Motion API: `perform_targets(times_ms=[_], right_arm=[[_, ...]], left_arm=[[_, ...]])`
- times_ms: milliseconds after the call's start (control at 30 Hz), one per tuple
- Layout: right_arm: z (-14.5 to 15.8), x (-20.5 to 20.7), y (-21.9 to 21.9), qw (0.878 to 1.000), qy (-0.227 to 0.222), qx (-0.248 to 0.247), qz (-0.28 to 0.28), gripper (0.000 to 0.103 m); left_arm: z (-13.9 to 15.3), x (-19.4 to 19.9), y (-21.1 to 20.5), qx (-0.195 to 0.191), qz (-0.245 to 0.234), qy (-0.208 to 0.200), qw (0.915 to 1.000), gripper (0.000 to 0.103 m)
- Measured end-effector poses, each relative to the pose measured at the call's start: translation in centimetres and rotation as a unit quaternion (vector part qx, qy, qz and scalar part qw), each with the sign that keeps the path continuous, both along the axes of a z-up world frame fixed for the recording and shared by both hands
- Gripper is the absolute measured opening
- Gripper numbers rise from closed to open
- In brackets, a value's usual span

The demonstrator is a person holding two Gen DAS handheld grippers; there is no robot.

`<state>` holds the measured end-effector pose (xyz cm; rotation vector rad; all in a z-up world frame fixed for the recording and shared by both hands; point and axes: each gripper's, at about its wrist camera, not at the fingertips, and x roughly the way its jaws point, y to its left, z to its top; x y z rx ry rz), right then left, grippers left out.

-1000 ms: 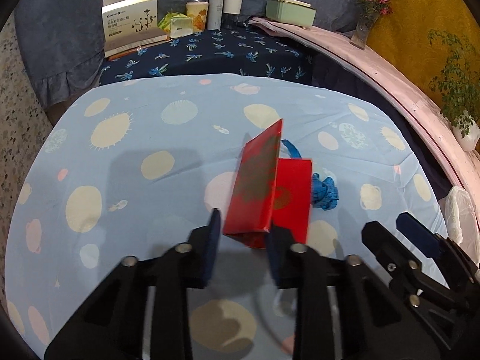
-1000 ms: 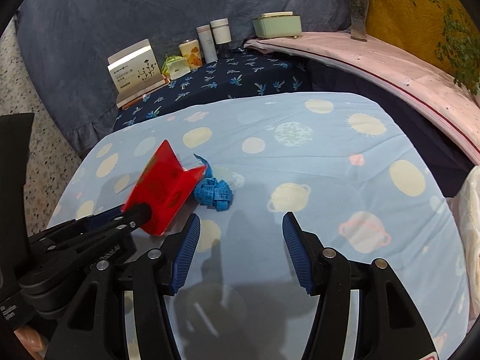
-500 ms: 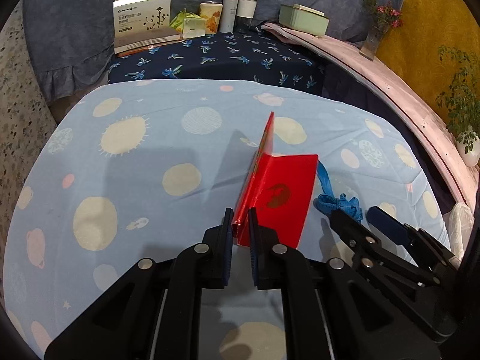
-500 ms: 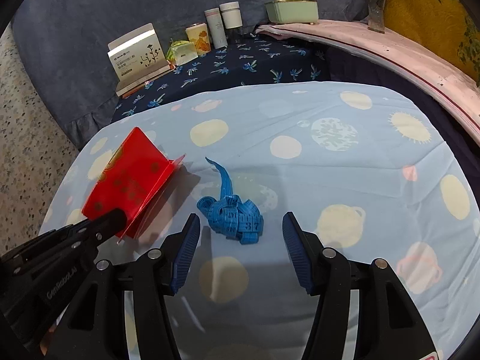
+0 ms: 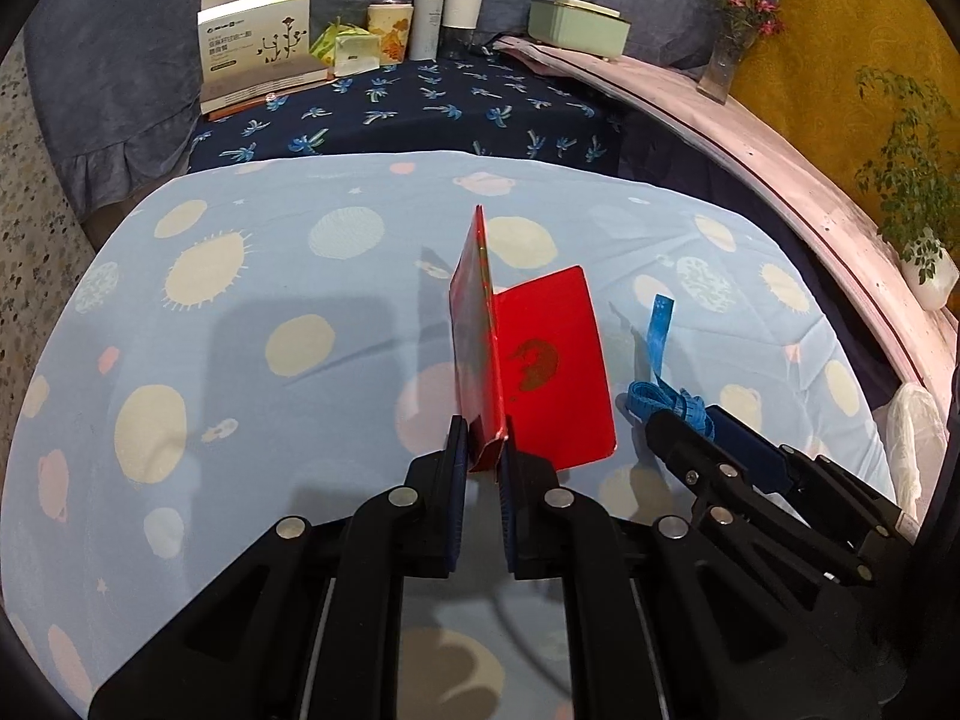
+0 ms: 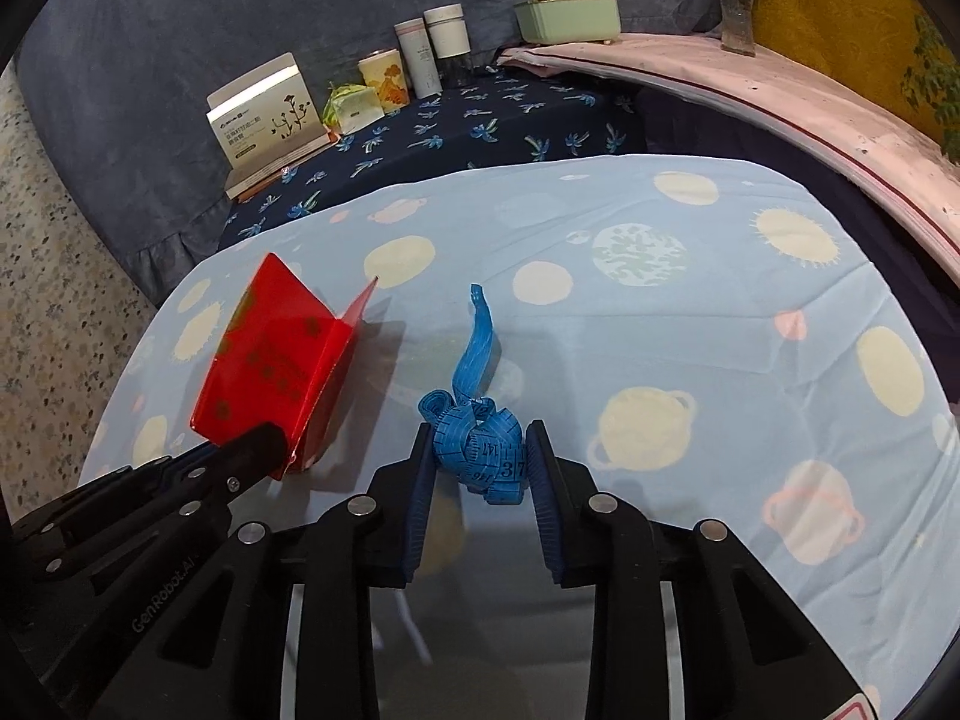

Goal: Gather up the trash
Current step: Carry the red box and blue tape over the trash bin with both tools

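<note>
Left gripper (image 5: 480,456) was clamped on the near fold of the red card (image 5: 540,360), one flap standing upright, the other flat on the blue tablecloth (image 5: 240,312). Just beside it, the right gripper (image 6: 480,456) had both fingers pressed against the bundled blue tape measure (image 6: 480,444), its loose end trailing away.

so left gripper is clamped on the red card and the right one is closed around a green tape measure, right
Not quite: the tape measure is blue, not green, as the right wrist view shows. The rest holds: the left gripper is clamped on the red card, and the right gripper is closed around the bunched tape.
</note>
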<state>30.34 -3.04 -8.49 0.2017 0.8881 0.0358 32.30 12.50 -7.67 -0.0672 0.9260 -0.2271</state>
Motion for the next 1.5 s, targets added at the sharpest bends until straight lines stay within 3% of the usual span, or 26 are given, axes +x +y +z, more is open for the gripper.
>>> perform_targets(times_ms=[767, 1500], right_arm=[[7.0, -10.4, -13.5, 0.991, -0.069, 0.025, -0.112, 0.029], [8.3, -19.9, -25.6, 0.971, -0.096, 0.022, -0.216, 0.029]], left_arm=[[6.6, -8.0, -12.8, 0.005, -0.092, -0.048, 0.9946, 0.007], [8.8, -14.6, -25.6, -0.003, -0.194, -0.067, 0.9787, 0.001]])
